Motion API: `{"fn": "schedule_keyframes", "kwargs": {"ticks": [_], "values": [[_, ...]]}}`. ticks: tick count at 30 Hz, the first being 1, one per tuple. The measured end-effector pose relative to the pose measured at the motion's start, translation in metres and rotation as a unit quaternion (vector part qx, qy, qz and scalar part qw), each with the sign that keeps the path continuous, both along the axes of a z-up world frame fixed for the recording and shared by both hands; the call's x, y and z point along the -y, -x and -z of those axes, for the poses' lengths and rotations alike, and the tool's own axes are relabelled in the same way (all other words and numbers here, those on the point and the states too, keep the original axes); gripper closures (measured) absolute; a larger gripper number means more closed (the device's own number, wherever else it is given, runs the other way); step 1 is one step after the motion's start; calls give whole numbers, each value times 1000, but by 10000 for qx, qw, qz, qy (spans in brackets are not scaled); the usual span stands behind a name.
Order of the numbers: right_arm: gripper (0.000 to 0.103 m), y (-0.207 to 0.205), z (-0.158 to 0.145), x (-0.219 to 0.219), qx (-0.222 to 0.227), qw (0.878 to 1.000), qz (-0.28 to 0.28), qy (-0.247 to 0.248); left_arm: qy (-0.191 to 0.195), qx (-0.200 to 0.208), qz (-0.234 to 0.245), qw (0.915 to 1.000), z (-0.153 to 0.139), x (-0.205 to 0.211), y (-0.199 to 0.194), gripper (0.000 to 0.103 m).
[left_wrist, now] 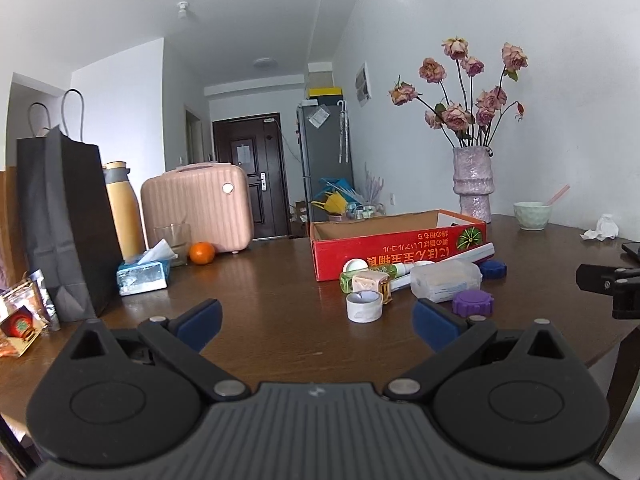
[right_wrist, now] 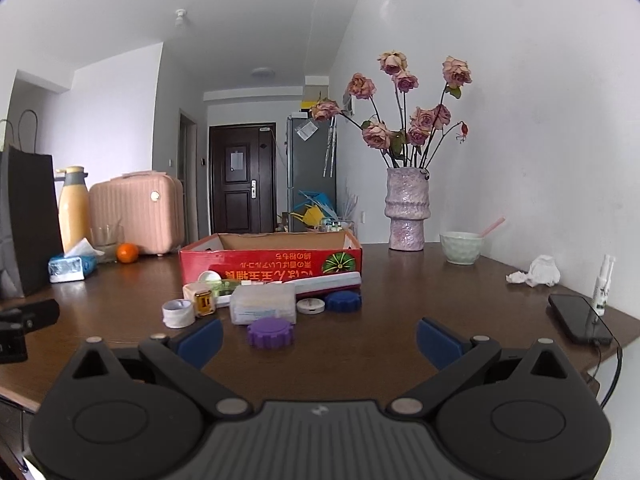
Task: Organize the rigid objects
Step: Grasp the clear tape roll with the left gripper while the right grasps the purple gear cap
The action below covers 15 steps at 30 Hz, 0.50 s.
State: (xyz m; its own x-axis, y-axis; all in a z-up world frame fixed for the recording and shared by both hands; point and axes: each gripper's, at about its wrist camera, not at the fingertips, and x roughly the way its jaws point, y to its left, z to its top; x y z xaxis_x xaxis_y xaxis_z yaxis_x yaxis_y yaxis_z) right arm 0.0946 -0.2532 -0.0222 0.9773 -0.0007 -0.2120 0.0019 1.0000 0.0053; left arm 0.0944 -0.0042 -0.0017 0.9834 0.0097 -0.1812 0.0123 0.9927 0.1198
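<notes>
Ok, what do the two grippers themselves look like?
The left gripper and right gripper look alike: a dark grey ribbed body with a small pale mark at its centre, two black rounded housings with triangular cutouts, black linkage arms with silver pivot pins, and blue pads on the fingers. No cables or sleeves show.

A lived-in home: wooden dining table (right_wrist: 380, 344), vase of dried roses (right_wrist: 407, 208), fridge (right_wrist: 310, 172), front door (right_wrist: 242, 176).
</notes>
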Motion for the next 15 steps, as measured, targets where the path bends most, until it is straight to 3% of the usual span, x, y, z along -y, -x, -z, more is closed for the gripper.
{"fn": "schedule_keyframes", "kwargs": {"ticks": [3,7,9,12,15], "values": [[0,-17,3,-2,-121,9998,-113,109,-67,-149,-49,9999,2,0,-22,0],[0,-50,7,-5,-368,9986,-344,168,87,-468,221,9986,5,-4,-56,0],[0,-69,10,-1,-522,9968,-597,-91,-99,-740,318,9967,6,0,-76,0],[0,-104,10,3,-1174,9881,-917,-391,81,-993,389,9943,7,0,-107,0],[0,-125,11,-5,-1209,9887,-882,-107,177,-1345,495,9895,7,3,-142,0]]}}
